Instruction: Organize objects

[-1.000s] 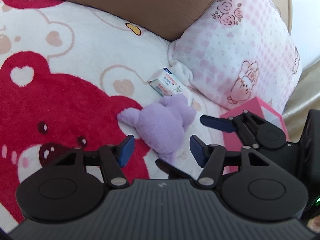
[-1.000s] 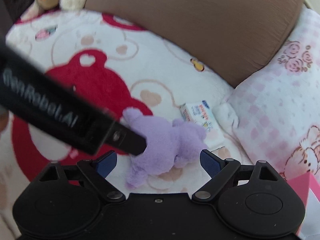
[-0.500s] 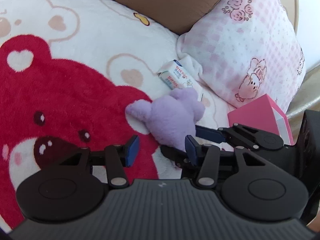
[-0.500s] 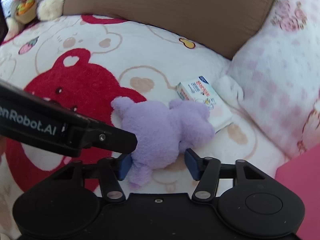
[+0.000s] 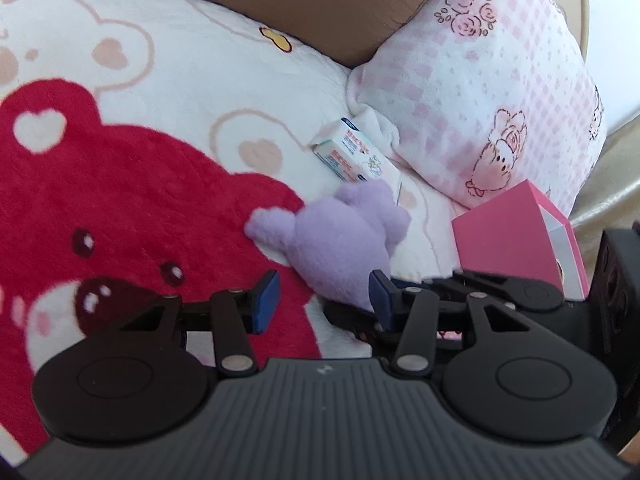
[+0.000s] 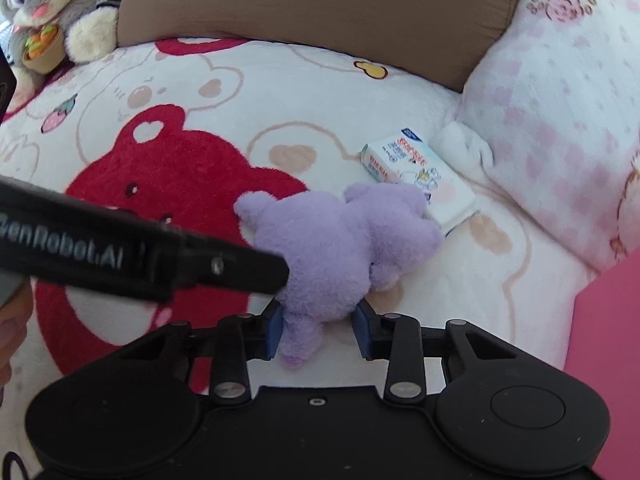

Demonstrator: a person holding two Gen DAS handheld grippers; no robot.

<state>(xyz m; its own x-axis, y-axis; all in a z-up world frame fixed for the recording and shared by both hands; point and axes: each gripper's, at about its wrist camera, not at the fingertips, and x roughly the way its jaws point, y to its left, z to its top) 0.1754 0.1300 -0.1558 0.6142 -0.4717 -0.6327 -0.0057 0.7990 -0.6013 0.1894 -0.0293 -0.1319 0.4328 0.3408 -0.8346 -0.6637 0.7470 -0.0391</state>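
A purple plush toy (image 6: 340,248) lies on the red-and-white bear blanket (image 6: 180,184). My right gripper (image 6: 318,330) is shut on the plush's lower end, with a blue pad on each side. The plush also shows in the left wrist view (image 5: 344,240), just beyond my left gripper (image 5: 324,298), which is open and holds nothing. The left gripper's body crosses the right wrist view as a black bar (image 6: 120,252). A small white carton (image 6: 416,172) lies just behind the plush. A pink box (image 5: 516,240) stands to the right.
A pink checked pillow (image 5: 492,80) leans at the right and a brown cushion (image 6: 312,8) at the back. A grey rabbit plush (image 6: 48,12) sits at the far left corner of the bed.
My right gripper has moved forward and closed on the purple plush. My left gripper has narrowed a little and stays beside the plush.
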